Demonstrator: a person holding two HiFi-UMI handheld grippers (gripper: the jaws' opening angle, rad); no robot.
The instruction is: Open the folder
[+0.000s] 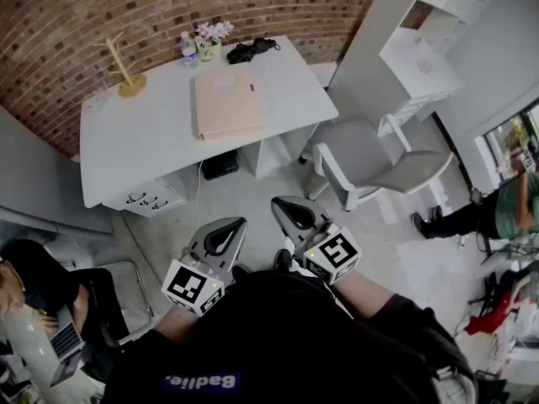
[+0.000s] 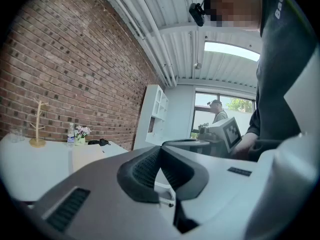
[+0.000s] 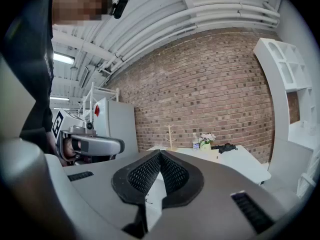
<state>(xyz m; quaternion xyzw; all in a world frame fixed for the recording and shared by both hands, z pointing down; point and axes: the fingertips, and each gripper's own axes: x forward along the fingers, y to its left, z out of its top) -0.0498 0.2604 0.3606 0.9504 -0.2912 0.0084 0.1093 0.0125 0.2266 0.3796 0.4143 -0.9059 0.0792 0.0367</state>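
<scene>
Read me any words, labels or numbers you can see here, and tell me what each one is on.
"Badlie." on the person's black top: blurry, spelling unsure.
Water bottle label: too small to read.
Marker cubes: patterns only, no letters.

The folder (image 1: 227,101) is plain beige and rectangular, and it is closed. It lies flat on the white table (image 1: 126,150), a little right of the middle. Its long sides run from the table's front edge toward the back.
</scene>
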